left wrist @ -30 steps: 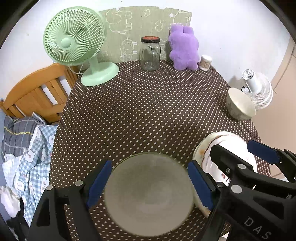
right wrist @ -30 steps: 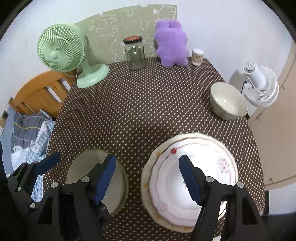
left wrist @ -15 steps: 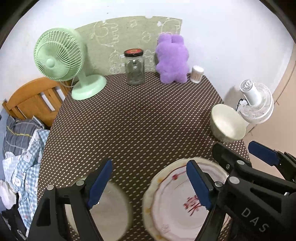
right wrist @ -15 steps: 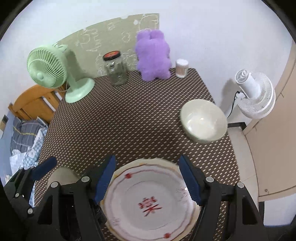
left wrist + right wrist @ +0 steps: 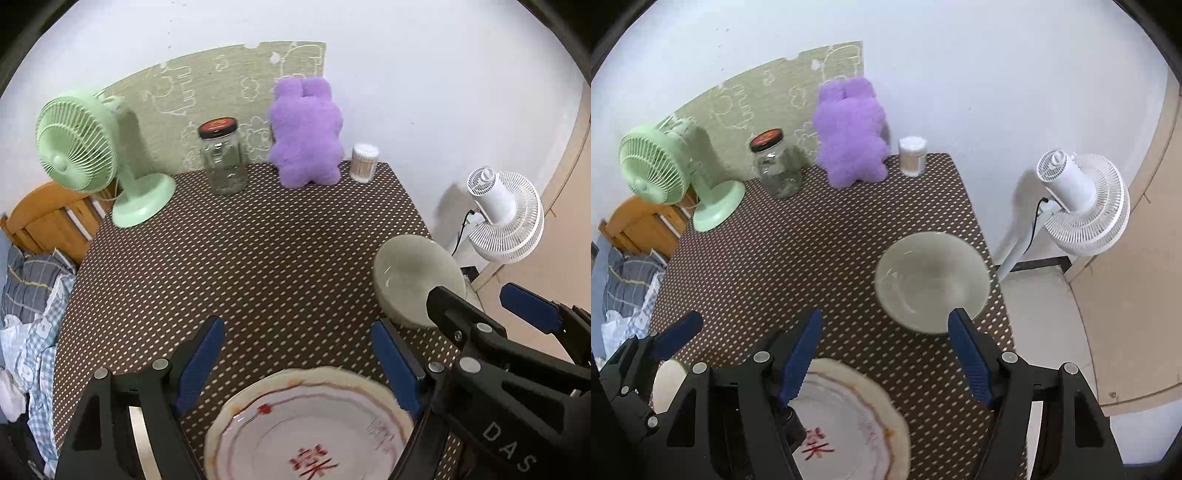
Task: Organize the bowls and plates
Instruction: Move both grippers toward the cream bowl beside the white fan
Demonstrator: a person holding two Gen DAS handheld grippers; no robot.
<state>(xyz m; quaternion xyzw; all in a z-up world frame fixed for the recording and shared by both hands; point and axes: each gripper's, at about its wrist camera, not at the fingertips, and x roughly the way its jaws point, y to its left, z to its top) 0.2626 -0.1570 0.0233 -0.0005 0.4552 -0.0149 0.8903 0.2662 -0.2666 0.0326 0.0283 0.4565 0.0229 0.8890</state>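
Note:
A white plate with red markings lies at the near edge of the dotted brown table; it also shows in the right wrist view. A pale bowl stands near the table's right edge, also seen in the left wrist view. My left gripper is open and empty, just above the plate's far rim. My right gripper is open and empty, with the bowl just beyond its right finger. A second pale dish shows partly behind the left gripper, at the near left.
At the back of the table stand a green fan, a glass jar, a purple plush toy and a small swab container. A white floor fan stands right of the table. A wooden chair with clothes is on the left.
Both grippers have swung up and to the right. The left one left the grey dish and now hangs over the plate; the right one moved from the plate towards the bowl.

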